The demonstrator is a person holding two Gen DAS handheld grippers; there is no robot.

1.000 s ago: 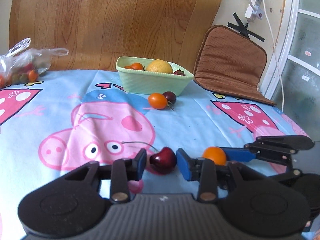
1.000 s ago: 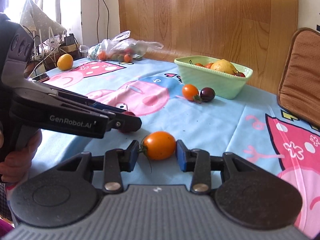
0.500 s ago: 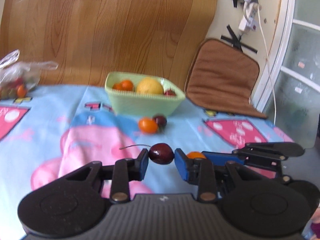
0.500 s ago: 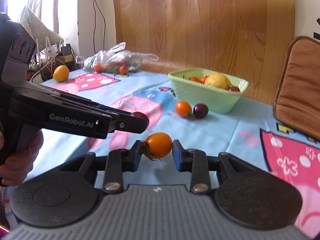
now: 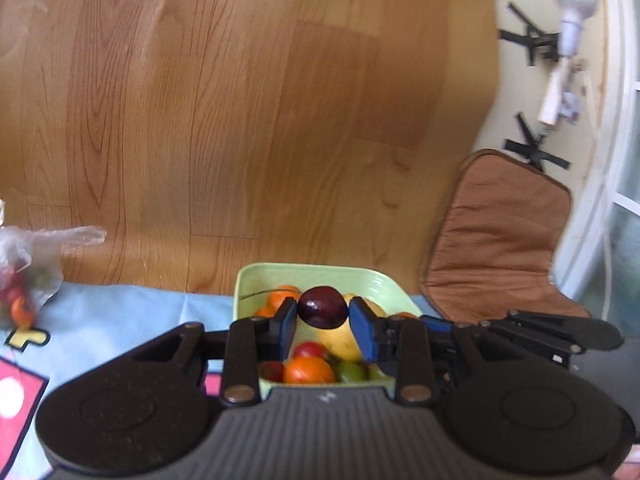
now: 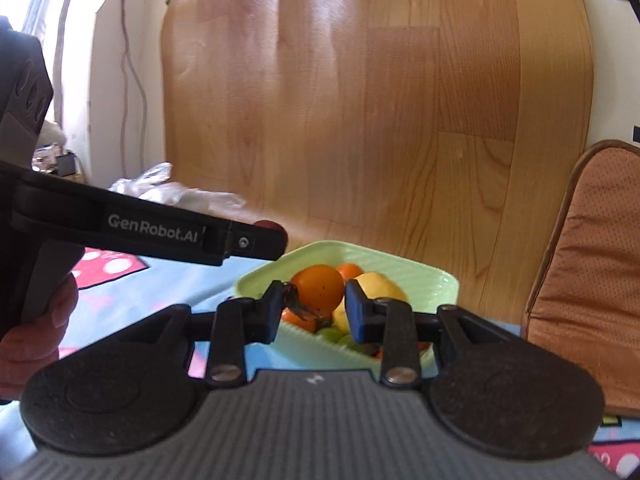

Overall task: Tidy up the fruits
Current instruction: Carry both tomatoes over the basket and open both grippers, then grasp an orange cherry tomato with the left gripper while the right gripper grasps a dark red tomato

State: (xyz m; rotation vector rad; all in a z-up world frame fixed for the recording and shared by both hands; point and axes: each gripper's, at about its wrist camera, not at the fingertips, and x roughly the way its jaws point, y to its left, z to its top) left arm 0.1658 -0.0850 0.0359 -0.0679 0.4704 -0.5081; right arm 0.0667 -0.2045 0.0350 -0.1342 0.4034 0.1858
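Your left claw (image 5: 323,317) grips a glossy, dark purple cherry (image 5: 322,306) with a thin stem above the pale green bowl (image 5: 362,280). Your right claw (image 6: 313,311) clamps a speckled orange tomato (image 6: 317,290) with a dried calyx over that bowl's fruit.

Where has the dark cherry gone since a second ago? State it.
Yes, moved: the cherry, held by the left gripper, went forward from the tablecloth to above the green bowl.

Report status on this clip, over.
Left hand-held gripper shut on cherry. Right hand-held gripper shut on tomato. Both over green bowl. Nothing blocking.
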